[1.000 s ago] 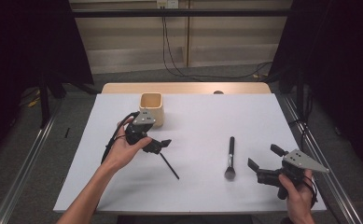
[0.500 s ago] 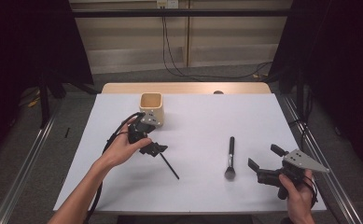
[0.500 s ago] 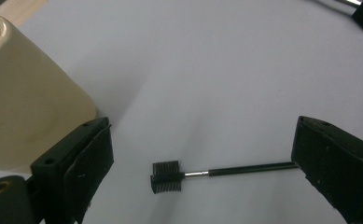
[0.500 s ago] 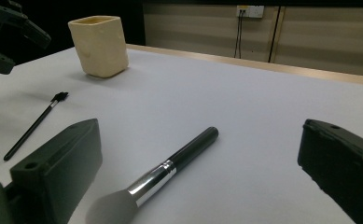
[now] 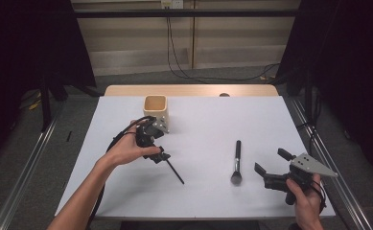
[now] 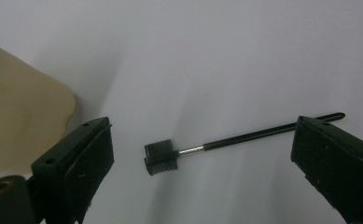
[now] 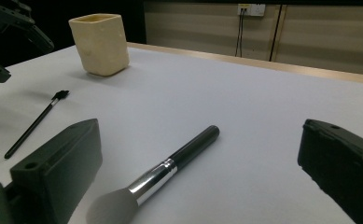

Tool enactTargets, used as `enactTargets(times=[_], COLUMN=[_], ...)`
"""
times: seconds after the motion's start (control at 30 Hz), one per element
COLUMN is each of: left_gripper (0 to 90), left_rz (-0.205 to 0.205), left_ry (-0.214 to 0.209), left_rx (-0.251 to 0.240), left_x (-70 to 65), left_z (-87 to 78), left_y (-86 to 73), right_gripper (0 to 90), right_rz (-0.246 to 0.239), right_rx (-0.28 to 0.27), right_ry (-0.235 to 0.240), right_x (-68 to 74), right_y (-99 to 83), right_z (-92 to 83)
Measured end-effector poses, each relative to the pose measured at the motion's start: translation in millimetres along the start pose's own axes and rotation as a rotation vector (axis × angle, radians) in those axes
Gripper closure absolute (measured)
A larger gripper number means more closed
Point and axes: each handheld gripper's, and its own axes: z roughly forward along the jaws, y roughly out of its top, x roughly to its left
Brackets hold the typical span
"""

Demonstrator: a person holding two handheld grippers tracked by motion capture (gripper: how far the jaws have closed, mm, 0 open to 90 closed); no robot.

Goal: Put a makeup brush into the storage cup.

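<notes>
With jaws wide apart, the left gripper (image 6: 198, 163) at frame centre should lower squarely over the thin brush (image 6: 226, 142) and pinch its metal neck.

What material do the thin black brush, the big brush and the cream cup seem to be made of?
Thin brush: black bristle comb head, short shiny metal neck, glossy black stem, probably plastic.
Big brush: soft grey hair tuft, bright silver metal collar, smooth black handle, plastic or lacquered wood.
Cream cup: matt, slightly dimpled walls; it looks like ceramic or moulded plastic, I cannot tell which.
</notes>
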Motion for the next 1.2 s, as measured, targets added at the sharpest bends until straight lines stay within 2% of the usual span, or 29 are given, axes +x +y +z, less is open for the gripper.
enactTargets(times=[0.03,0.13,0.17,0.27,0.33,0.37,0.43,0.5,0.53,0.57,0.73,0.77,0.87,0.93,0.97,1.03,1.1,1.17,1.2], left_gripper=[5.6,5.6,5.6,5.6,5.5,5.6,5.7,6.4,6.4,6.4,6.4,6.9,9.1,11.8,11.8,11.6,12.1,14.9,15.9], left_rz=[-0.005,0.014,-0.001,0.018,0.019,0.03,0.056,0.071,0.071,0.103,0.093,0.109,0.118,0.141,0.121,0.155,0.149,0.184,0.189], left_ry=[-0.001,-0.018,-0.032,-0.037,-0.049,-0.054,-0.033,-0.062,-0.062,-0.077,-0.094,-0.112,-0.113,-0.12,-0.123,-0.128,-0.136,-0.148,-0.142], left_rx=[0.003,0.031,0.045,0.081,0.083,0.088,0.103,0.117,0.117,0.144,0.154,0.168,0.182,0.192,0.19,0.224,0.22,0.244,0.252], left_x=[-0.4,0.5,0.0,-0.3,-0.9,-0.8,-1.2,-3.5,-3.5,-3.0,-4.0,-3.7,-5.3,-5.7,-7.1,-7.2,-8.1,-7.4,-7.9], left_z=[0.6,4.3,7.3,13.3,16.6,17.9,20.1,23.9,23.9,26.4,33.7,35.5,40.0,41.7,43.7,47.9,50.4,52.6,54.1], left_y=[0.2,0.8,0.4,0.0,0.0,0.2,1.0,1.4,1.4,1.9,2.5,2.9,3.9,6.0,6.3,8.0,7.7,8.1,7.8], right_gripper=[0.0,0.0,0.0,0.0,0.0,0.0,0.0,0.0,0.0,0.0,0.0,0.0,0.0,0.0,0.0,0.0,0.0,0.0,0.0], right_rz=[0.0,0.002,0.001,-0.001,0.001,0.0,0.002,0.002,0.002,-0.001,-0.007,-0.004,-0.003,-0.006,-0.006,-0.003,-0.003,-0.004,-0.004], right_rx=[0.0,0.001,0.001,0.001,0.001,0.002,0.002,0.002,0.002,0.002,0.001,0.0,0.002,0.003,0.003,0.003,0.002,0.002,0.002], right_ry=[0.0,0.0,0.0,0.0,-0.001,-0.001,-0.001,-0.001,-0.001,0.0,0.002,0.002,0.003,0.003,0.003,0.004,0.004,0.005,0.004], right_x=[0.0,0.6,0.6,0.7,0.6,0.6,0.7,0.8,0.8,0.9,1.5,1.8,1.7,1.1,1.1,1.6,1.7,2.1,2.0], right_y=[0.0,0.2,0.1,0.1,0.1,0.0,0.0,0.0,0.0,0.0,0.1,0.2,0.1,-0.1,-0.1,0.1,0.1,0.1,0.1], right_z=[0.0,0.2,0.3,0.2,0.2,0.2,0.4,0.5,0.5,0.5,0.2,0.4,0.7,0.8,0.8,1.0,1.1,1.1,1.0])
